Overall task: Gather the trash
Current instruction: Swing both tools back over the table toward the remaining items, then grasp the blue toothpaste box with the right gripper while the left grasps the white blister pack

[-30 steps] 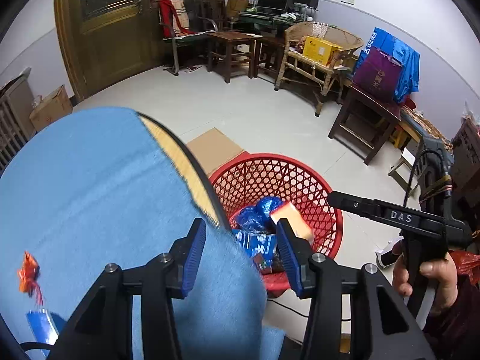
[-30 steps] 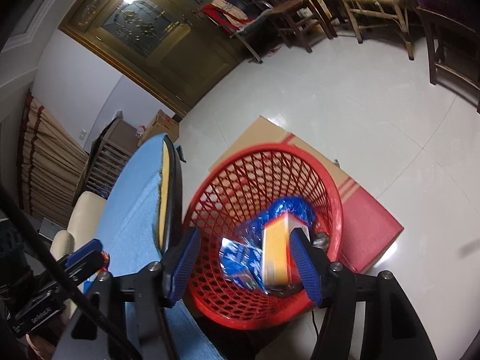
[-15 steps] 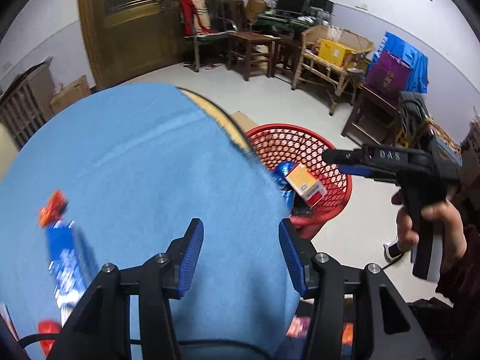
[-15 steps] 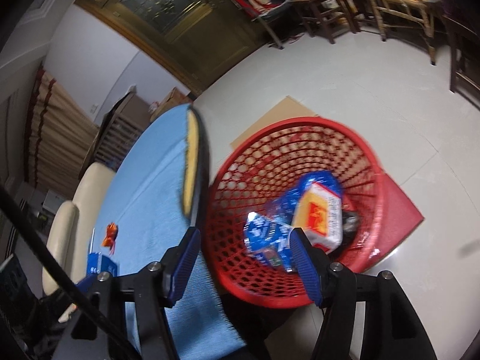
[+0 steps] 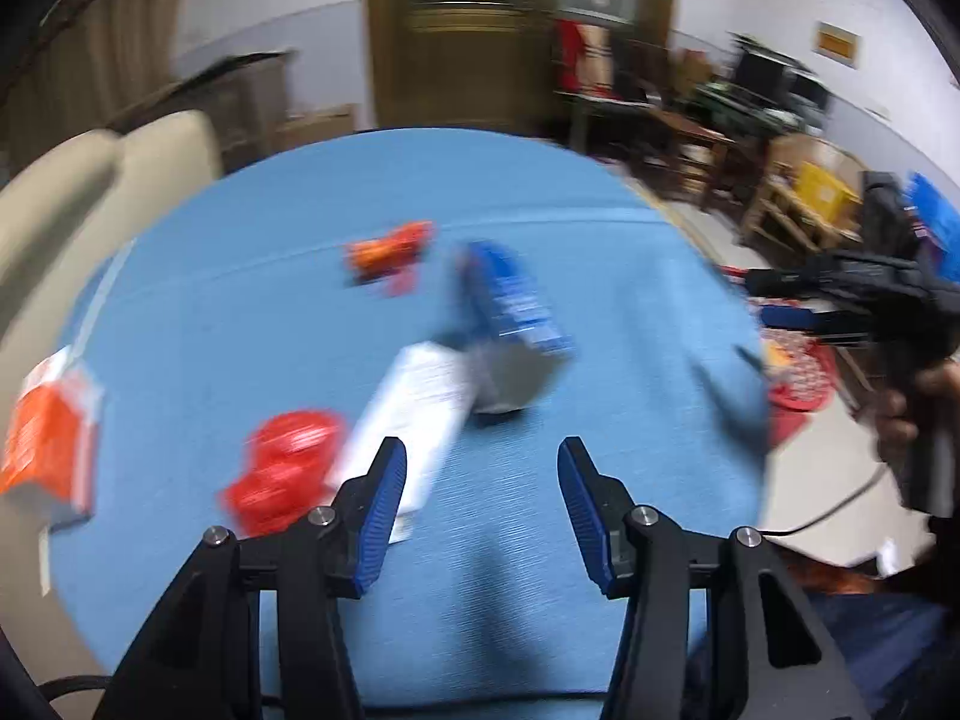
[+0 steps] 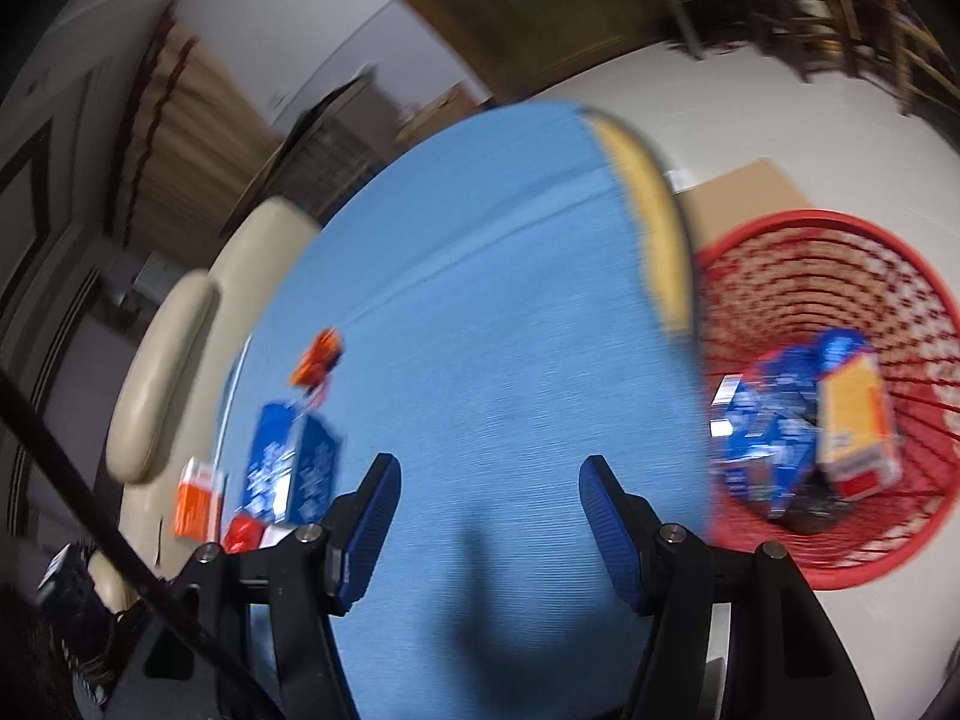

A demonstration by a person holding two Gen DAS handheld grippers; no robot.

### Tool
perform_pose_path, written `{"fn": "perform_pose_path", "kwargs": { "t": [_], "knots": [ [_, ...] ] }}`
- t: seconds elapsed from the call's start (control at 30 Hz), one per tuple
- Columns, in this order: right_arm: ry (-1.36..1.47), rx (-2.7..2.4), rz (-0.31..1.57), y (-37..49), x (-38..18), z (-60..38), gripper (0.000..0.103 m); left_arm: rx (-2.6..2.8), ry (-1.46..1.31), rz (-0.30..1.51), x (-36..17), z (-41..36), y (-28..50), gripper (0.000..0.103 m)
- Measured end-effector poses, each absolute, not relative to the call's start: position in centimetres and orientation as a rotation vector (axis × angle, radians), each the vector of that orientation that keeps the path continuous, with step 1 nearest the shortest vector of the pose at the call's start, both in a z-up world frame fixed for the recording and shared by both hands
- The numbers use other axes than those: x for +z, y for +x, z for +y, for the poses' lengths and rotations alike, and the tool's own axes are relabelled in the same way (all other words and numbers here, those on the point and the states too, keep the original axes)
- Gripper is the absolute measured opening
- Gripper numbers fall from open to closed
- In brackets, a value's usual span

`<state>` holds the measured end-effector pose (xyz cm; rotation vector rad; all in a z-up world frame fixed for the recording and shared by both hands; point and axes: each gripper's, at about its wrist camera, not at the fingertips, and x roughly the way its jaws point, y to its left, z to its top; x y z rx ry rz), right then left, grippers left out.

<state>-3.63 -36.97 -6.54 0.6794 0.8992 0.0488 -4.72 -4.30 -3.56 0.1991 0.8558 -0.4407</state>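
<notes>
Both frames are smeared, so I can read no brand or label on anything here.

My left tool [image 5: 480, 516] hangs over the round counter [image 5: 600, 276], which is covered in a blue ribbed cloth; its ridged blue pads [image 5: 384, 516] stand apart with only cloth between them. My right tool [image 6: 486, 531] is likewise parted and empty above the same cloth, and from the left camera I see it off the counter's right side, black, gripped in my hand [image 5: 918, 402].

The trash on the counter:
- a blue carton [image 5: 516, 306] with pale print I cannot make out, its grey end towards me
- a flat white box [image 5: 414, 414] touching that carton, its near end by my left pad
- a crumpled red wrapper [image 5: 282, 468] just beside the white box
- a small orange wrapper [image 5: 390, 252] farther back
- an orange and white packet [image 5: 48, 444] near the left rim

Beside the counter, on the floor, stands a red plastic mesh basket [image 6: 900, 552] on flat cardboard [image 6: 750, 192]. Inside it lie a crinkled blue bag [image 6: 768, 426] and a yellow box [image 6: 852, 414] with a red and white end. A cream padded chair [image 6: 162, 372] sits at the counter's far side.
</notes>
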Motion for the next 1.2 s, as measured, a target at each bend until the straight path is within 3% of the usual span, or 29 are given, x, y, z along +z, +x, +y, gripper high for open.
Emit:
{"fn": "perform_pose_path", "kwargs": {
  "t": [0.4,0.8,0.87,0.97,1.2],
  "knots": [
    [0.563,0.252,0.989,5.1,-4.4,-24.7,0.066,-0.351,0.15,0.829,-3.7,0.0,-4.3,0.055],
    [0.587,0.232,1.058,8.2,-7.2,-20.6,0.065,-0.32,0.122,0.826,-3.5,1.8,-5.4,0.056],
    [0.586,0.232,1.068,8.3,-7.5,-20.7,0.062,-0.324,0.123,0.821,-3.2,1.6,-5.3,0.056],
    [0.556,0.234,1.083,8.2,-8.1,-20.6,0.047,-0.33,0.129,0.818,-3.0,1.1,-5.0,0.056],
    [0.513,0.252,1.028,6.6,-7.6,-21.6,0.044,-0.353,0.151,0.817,-3.1,-0.1,-4.0,0.058]
  ]
}}
